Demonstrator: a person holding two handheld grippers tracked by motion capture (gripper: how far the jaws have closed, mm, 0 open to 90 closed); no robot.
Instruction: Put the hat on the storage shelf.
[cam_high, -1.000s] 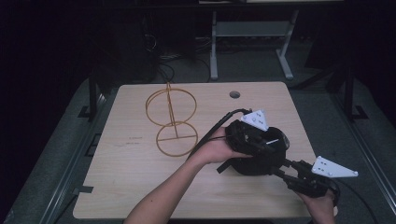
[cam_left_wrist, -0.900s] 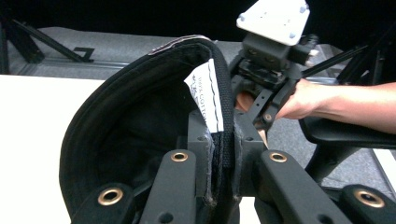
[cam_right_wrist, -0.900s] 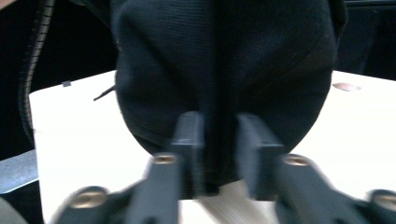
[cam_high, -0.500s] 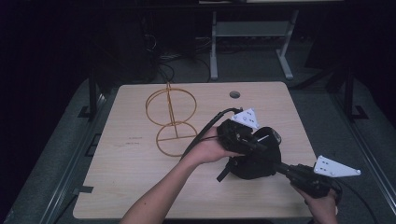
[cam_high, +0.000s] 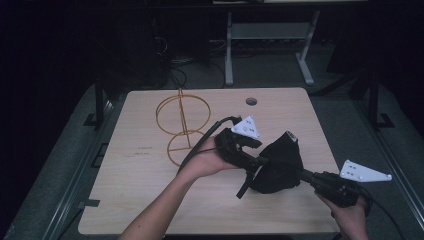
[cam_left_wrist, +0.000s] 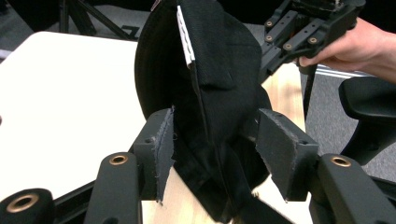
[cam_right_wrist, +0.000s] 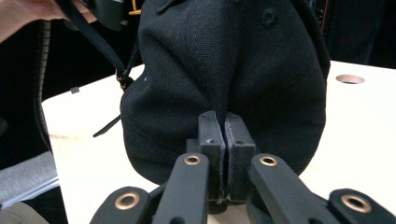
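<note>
A black cap (cam_high: 280, 165) stands on its edge on the wooden table (cam_high: 150, 200), right of centre. My right gripper (cam_high: 300, 174) comes in from the right and is shut on a fold of the cap's fabric (cam_right_wrist: 223, 135). My left gripper (cam_high: 257, 162) sits at the cap's left side. In the left gripper view its jaws (cam_left_wrist: 219, 149) have just been opening and stand apart, with the cap's back and strap (cam_left_wrist: 219, 70) between the pads but not squeezed. The right gripper (cam_left_wrist: 299, 32) shows behind the cap there.
A gold wire stand (cam_high: 180, 125) made of rings on a post stands at the table's back left, close to my left forearm. A cable hole (cam_high: 251, 101) lies near the far edge. Dark floor and a desk frame (cam_high: 270, 45) lie beyond the table.
My left gripper has slid left along the cap and its jaws have come apart, releasing the fabric. My right gripper has closed on the cap and stayed in place.
</note>
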